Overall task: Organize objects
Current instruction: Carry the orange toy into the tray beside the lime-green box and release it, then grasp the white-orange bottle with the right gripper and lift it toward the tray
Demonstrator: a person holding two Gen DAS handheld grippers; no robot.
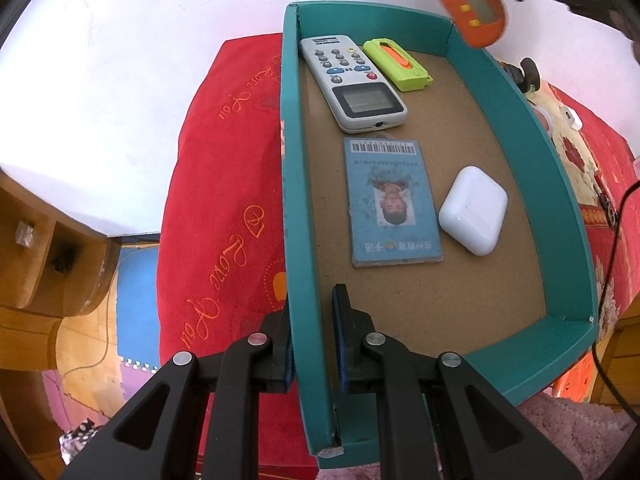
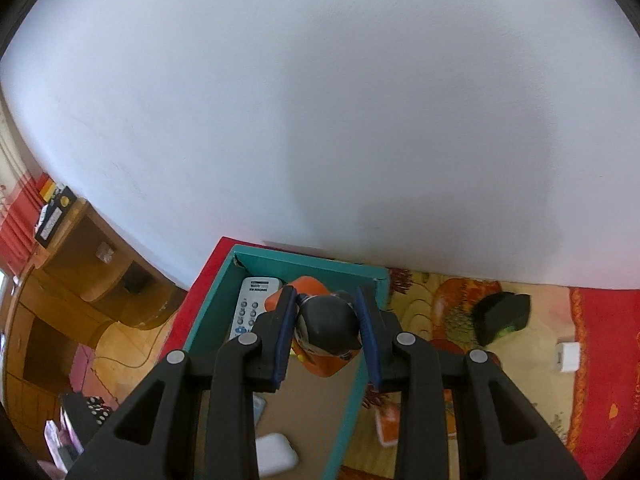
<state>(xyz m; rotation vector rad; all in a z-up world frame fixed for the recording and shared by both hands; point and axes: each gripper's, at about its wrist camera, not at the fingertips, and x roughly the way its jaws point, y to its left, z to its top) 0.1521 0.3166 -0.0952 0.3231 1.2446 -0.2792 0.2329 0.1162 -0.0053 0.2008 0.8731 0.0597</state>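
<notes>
Two grippers share this: my right gripper [image 2: 326, 334] clamps an orange digital timer [image 1: 472, 8] by its dark knob above the teal box [image 1: 568, 208], whose free floor lies straight below; my left gripper [image 1: 311, 344] pinches the box's near-left wall.

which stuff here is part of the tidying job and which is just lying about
Part of the job:
teal box
remote control
green utility knife
ID card
white earbud case
orange gadget
left claw
right claw

Lying about:
red blanket
wooden shelf
white adapter
</notes>
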